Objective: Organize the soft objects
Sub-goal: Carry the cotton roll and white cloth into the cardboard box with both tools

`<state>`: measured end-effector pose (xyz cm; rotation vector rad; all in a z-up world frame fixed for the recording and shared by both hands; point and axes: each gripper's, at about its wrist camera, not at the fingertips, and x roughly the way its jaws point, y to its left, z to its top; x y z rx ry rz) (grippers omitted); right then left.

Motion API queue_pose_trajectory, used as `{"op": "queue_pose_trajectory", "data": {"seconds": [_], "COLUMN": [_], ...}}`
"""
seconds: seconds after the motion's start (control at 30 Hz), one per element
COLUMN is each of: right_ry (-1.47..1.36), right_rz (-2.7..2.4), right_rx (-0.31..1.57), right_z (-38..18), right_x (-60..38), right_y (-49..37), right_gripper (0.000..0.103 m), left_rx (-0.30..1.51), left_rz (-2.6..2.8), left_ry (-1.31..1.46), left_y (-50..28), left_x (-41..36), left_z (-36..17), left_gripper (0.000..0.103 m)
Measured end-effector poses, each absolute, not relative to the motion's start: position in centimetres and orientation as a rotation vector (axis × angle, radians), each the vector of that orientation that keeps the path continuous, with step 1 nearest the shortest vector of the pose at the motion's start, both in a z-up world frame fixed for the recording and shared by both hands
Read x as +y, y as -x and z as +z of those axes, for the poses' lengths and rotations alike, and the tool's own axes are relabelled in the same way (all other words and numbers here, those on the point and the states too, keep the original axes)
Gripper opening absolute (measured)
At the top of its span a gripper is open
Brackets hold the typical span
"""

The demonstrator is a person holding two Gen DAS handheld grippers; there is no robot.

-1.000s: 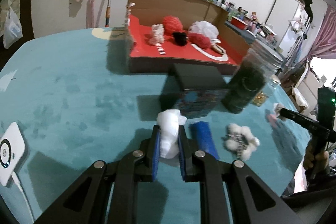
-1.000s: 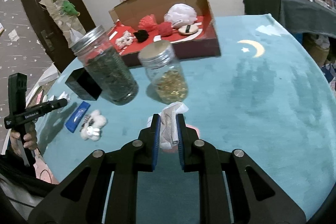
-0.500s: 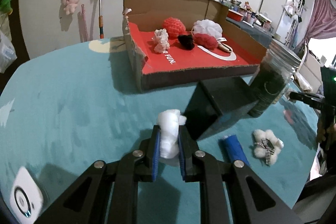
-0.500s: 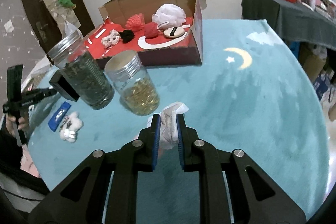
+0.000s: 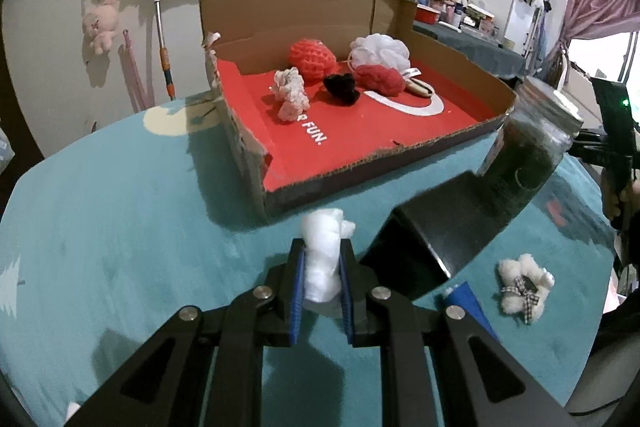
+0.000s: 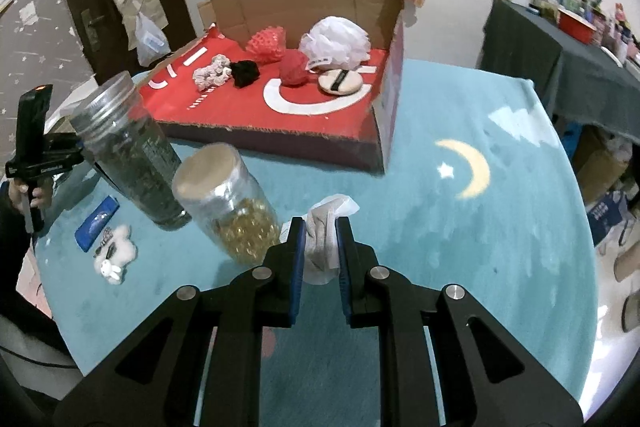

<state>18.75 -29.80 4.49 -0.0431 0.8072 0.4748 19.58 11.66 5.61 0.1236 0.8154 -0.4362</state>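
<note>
A teal cloth [image 6: 460, 227] with a yellow moon covers the table. The landmark is the cardboard box [image 5: 304, 3], open, red inside, standing on the cloth at the far side.

Inside the box lie a white mesh puff [image 5: 380, 49] near the back wall, a red knit ball [image 5: 312, 59] beside it, a red pom [image 5: 378, 79] in front of the puff, a pale scrunchie [image 5: 290, 95] toward the box's left side as the left camera sees it, a black scrunchie [image 5: 340, 89] between scrunchie and pom, and a round powder pad [image 6: 340, 81] just in front of the puff.

Outside the box, in front of its near wall, stand a jar of dark leaves [image 6: 128, 151] and a jar of golden bits [image 6: 232, 203], close together. A black case [image 5: 436, 235] sits next to the dark jar. Further from the box lie a blue packet [image 6: 96, 221] and a small white plush [image 6: 116, 253], just beside each other.

The left gripper [image 5: 322, 259] is above the cloth before the box's near corner, its jaws pinched narrow on a white cotton wad [image 5: 324, 247]. The right gripper [image 6: 320, 247] is right of the golden jar, jaws narrow on a crumpled tissue [image 6: 326, 227].
</note>
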Motion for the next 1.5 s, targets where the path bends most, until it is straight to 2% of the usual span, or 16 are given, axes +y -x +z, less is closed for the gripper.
{"op": "queue_pose_trajectory", "data": {"seconds": [0.43,0.67,1.07,1.5], "right_ry": [0.09,0.111,0.211,0.3], "right_rz": [0.569,0.598,0.446,0.388], "right_rx": [0.758,0.756,0.956,1.016], "right_z": [7.9,9.3,5.8,4.1], "right_x": [-28.0,-25.6,-20.9,-19.7], "right_y": [-22.0,-25.7,-32.2,-33.5], "right_gripper": [0.014,0.014,0.014,0.015], "left_rx": [0.787,0.864,0.996,1.029], "left_rz": [-0.521,-0.492,-0.38,-0.321], "left_ry": [-0.164,-0.142,-0.152,-0.203], "left_y": [-22.7,-27.0,-31.8,-33.0], "left_x": [9.7,7.3,4.7,3.8], "left_z": [8.9,8.6,5.9,4.6], "left_gripper": [0.016,0.016,0.018,0.021]}}
